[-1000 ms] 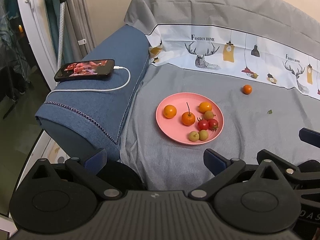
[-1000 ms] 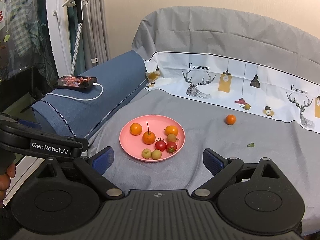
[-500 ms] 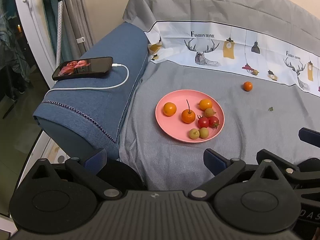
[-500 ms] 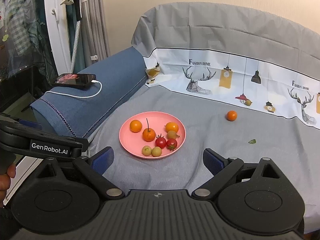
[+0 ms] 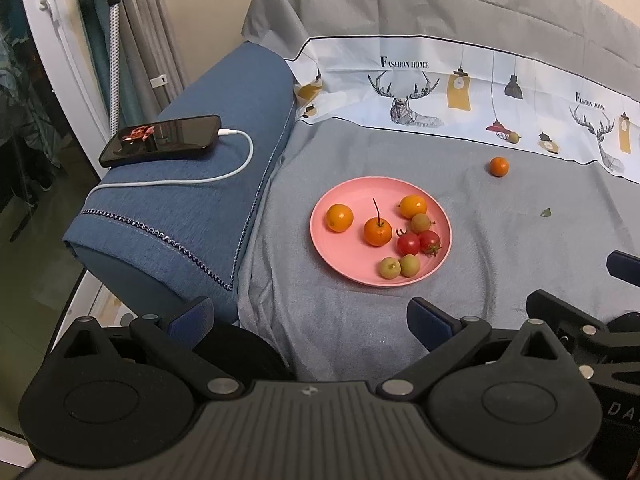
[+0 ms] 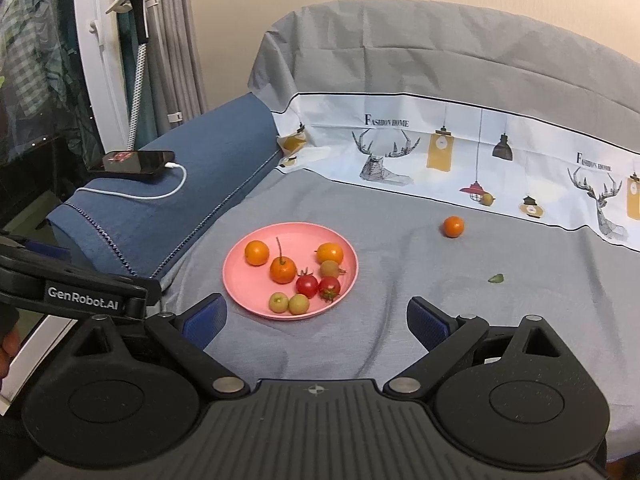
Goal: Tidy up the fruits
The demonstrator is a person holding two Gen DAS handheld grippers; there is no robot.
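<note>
Sitting ahead of both grippers is a pink plate (image 5: 340, 258) on a sofa seat with a grey cover (image 5: 500, 248). The left gripper (image 5: 308, 316) is wide apart and holds nothing. The right gripper (image 6: 316, 318) is wide apart too, and it is empty. Both hang low over the near edge of the seat, and the plate lies just past their blue fingertips (image 6: 206, 316). On the plate there are eight small fruits. Three are orange, and one of them, the orange fruit with a long stem (image 6: 283, 270), sits near the middle. Two red tomatoes (image 6: 307, 285) touch each other on the side of the plate closer to the right gripper. Two small green fruits (image 6: 279, 303) lie side by side at the near rim, and one more green fruit sits just behind the tomatoes. A loose orange fruit (image 6: 453, 226) lies alone on the cover, far ahead and to the right of the right gripper, well apart from the plate. A tiny green leaf (image 6: 496, 278) lies on the cover, nearer than that fruit. Another small green fruit (image 6: 486, 199) rests farther back, by the white printed strip. To the left of the left gripper is a blue armrest (image 5: 192, 216), and a phone (image 5: 160, 140) with a white cable (image 5: 224, 172) lies on top of it.
</note>
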